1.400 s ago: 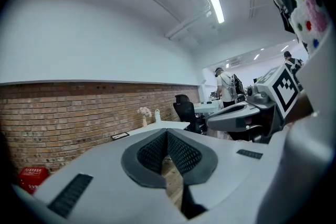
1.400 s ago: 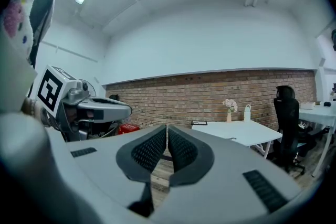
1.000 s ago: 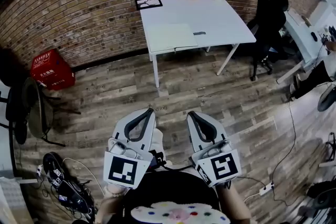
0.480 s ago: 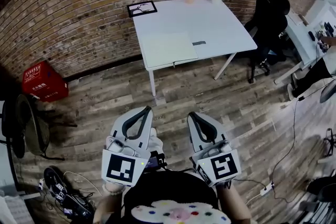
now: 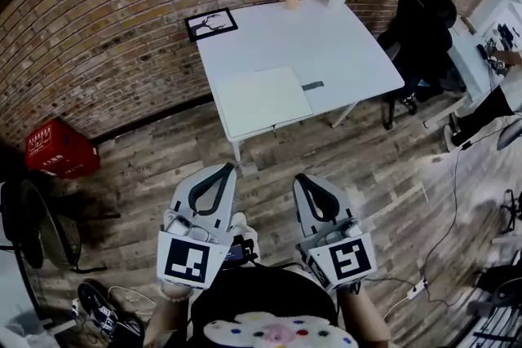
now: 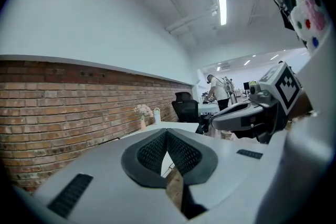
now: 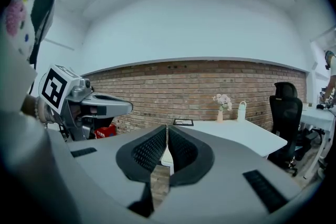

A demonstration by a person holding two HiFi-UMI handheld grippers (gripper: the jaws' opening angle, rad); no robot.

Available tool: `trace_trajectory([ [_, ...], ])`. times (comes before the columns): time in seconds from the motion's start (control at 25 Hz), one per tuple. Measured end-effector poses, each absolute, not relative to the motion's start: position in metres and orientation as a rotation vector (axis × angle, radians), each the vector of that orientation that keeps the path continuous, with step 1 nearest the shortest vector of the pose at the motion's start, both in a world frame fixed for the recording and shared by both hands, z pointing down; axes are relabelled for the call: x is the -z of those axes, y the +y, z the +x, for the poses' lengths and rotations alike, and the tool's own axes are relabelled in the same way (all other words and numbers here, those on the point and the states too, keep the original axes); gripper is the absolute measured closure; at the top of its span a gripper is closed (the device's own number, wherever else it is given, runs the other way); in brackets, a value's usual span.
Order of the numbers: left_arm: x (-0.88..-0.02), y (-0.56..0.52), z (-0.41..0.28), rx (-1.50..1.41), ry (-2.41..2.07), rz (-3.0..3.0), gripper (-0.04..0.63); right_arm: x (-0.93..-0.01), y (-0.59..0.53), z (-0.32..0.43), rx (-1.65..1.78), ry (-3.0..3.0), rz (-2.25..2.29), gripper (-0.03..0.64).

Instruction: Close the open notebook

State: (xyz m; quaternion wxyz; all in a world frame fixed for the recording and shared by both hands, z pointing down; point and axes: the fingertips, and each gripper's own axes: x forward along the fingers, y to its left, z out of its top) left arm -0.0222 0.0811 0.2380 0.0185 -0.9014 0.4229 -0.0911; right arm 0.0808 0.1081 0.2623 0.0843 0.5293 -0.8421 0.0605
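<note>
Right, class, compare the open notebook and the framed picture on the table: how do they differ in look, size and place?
Size: the open notebook is larger than the framed picture.
Look: the notebook shows pale pages; the picture has a dark frame round a branch drawing.
Place: the notebook lies at the near edge of the white table, the picture at its far left corner.
Both are rectangular and rest on it.

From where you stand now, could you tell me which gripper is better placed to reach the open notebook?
Left, narrowly. The notebook lies at the white table's near left corner, nearer the left gripper. Both it and the right gripper have shut, empty jaws, well short of the table.
</note>
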Motion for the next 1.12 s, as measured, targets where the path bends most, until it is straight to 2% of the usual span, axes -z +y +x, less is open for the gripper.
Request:
trace_trajectory([
  [0.48, -0.249, -0.011, -0.043, 0.305, 1.223, -2.886, 0.580, -0.268, 0.020, 0.063, -0.248, -2.429, 1.703, 0.579],
  [1.12, -0.273, -0.050, -0.053, 0.351, 1.210, -2.956, 0.580, -0.325, -0.002, 0.082, -0.442, -2.229, 1.715, 0.578],
])
